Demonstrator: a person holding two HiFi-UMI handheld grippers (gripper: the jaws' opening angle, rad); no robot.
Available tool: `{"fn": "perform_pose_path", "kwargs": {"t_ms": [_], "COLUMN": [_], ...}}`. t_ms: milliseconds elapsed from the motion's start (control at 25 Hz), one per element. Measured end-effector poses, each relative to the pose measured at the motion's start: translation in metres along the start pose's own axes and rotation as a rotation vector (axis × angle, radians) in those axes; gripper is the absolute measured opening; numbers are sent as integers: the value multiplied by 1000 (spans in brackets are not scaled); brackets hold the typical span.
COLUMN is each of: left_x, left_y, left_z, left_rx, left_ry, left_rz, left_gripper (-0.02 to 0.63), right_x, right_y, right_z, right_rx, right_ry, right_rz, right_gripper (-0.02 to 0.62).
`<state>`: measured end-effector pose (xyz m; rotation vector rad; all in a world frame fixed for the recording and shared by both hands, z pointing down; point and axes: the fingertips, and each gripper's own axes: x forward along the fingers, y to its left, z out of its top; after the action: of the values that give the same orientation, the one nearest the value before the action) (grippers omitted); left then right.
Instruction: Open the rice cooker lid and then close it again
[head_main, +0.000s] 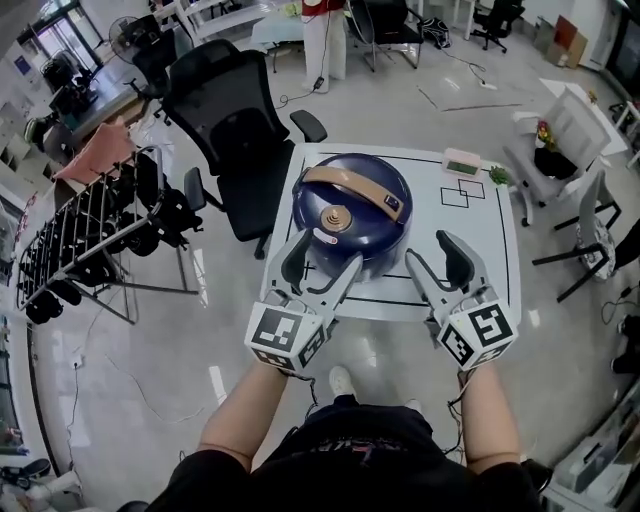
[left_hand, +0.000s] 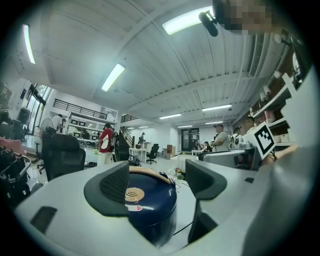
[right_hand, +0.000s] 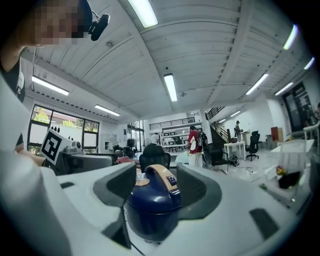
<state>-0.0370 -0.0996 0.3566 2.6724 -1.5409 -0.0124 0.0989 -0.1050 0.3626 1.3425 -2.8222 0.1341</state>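
A dark blue rice cooker (head_main: 350, 212) with a tan handle and a gold steam cap stands on the white table (head_main: 480, 250), its lid down. My left gripper (head_main: 322, 263) is open at the cooker's near-left side, its fingertips over the front edge; contact cannot be told. In the left gripper view the cooker (left_hand: 150, 207) shows between and beyond the open left gripper (left_hand: 157, 182). My right gripper (head_main: 438, 258) is open over the table, just right of the cooker and apart from it. The right gripper view has the cooker (right_hand: 152, 205) ahead of the open right gripper (right_hand: 155, 187).
A small white device (head_main: 462, 162) lies at the table's far right, by black square outlines. A black office chair (head_main: 235, 130) stands at the table's left, a black wire rack (head_main: 100, 230) further left, and white chairs (head_main: 560, 140) on the right. People stand far back in the room.
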Motion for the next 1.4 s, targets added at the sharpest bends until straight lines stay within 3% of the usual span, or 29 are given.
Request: {"fn": "perform_pose_path", "kwargs": {"t_ms": [240, 640, 920, 1400], "left_x": [9, 42, 72, 105], "left_y": [31, 49, 48, 51], "left_z": [-1, -10, -22, -38], "left_rx": [20, 137, 256, 313], "left_ry": [7, 56, 117, 211], "left_rz": [-55, -79, -71, 38], "left_gripper": [341, 340, 339, 339], "right_x": [23, 45, 63, 96], "right_y": [9, -3, -27, -71], "right_z": [-6, -9, -23, -38], "right_rx": [1, 3, 5, 70], "right_ry": [13, 43, 82, 131], "right_rz": [-57, -78, -39, 104], "right_gripper": [239, 239, 239, 218]}}
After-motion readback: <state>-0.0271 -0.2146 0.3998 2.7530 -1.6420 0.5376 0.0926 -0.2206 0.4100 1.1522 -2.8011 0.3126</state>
